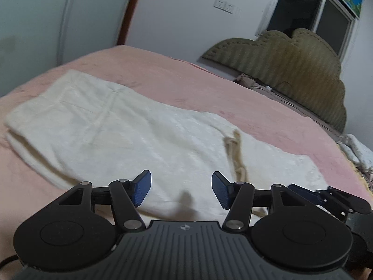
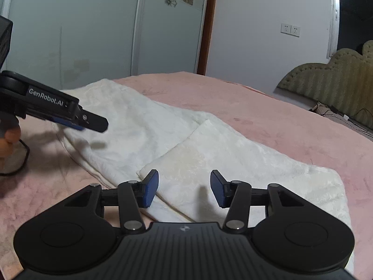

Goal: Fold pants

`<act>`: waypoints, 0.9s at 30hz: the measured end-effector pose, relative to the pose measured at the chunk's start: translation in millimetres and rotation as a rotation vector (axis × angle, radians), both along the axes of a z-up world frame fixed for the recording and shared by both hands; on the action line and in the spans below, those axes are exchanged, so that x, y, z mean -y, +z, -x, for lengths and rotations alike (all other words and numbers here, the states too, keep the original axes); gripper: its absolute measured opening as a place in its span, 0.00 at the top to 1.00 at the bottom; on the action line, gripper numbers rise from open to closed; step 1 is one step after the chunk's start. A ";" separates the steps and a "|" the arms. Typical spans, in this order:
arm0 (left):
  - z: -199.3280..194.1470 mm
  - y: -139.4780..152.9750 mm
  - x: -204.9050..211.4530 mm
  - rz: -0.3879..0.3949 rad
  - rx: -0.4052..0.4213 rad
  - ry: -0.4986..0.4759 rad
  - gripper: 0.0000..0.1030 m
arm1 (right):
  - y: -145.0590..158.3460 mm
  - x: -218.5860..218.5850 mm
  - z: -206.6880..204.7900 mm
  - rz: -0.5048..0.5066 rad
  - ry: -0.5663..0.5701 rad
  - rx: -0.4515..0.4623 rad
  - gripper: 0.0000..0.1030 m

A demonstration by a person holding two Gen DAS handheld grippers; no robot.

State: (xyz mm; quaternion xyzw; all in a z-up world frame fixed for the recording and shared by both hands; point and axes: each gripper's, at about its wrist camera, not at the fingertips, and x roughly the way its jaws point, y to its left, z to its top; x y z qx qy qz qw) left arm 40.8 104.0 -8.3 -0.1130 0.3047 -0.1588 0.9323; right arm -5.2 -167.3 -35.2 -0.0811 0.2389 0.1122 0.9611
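Cream-white pants (image 1: 130, 135) lie flat across the pink bed, waist end at the right with a beige drawstring (image 1: 235, 154) on top. My left gripper (image 1: 181, 190) hovers over the near edge of the pants, jaws open, nothing between the blue pads. In the right wrist view the pants (image 2: 144, 126) show a corner flap (image 2: 209, 154) folded over onto the fabric. My right gripper (image 2: 184, 187) hangs just above that flap, open and empty. The left gripper (image 2: 93, 124) appears there at the left over the leg end; the right gripper (image 1: 310, 193) shows at the left view's right edge.
The pink bedspread (image 1: 233, 93) extends beyond the pants. An olive padded headboard (image 1: 291, 70) stands at the back right, with a dark window (image 1: 314, 11) above it. Wardrobe doors (image 2: 93, 35) rise behind the bed. A hand (image 2: 9, 140) and a black cable (image 2: 23, 158) are at the left.
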 end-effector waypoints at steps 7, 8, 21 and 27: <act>-21.4 4.8 50.4 0.023 -0.036 -0.124 0.43 | 2.7 8.0 8.7 0.058 -0.028 0.016 0.53; -24.1 0.4 58.0 0.020 -0.041 -0.133 0.43 | 6.8 15.2 12.8 0.072 -0.054 0.035 0.53; -112.0 -24.9 94.4 0.142 -0.250 -0.131 0.39 | 21.6 103.5 -22.5 -0.088 -0.199 -0.079 0.52; -110.6 -30.3 99.0 0.103 -0.260 -0.141 0.85 | 3.8 34.6 -26.5 -0.029 -0.020 -0.124 0.40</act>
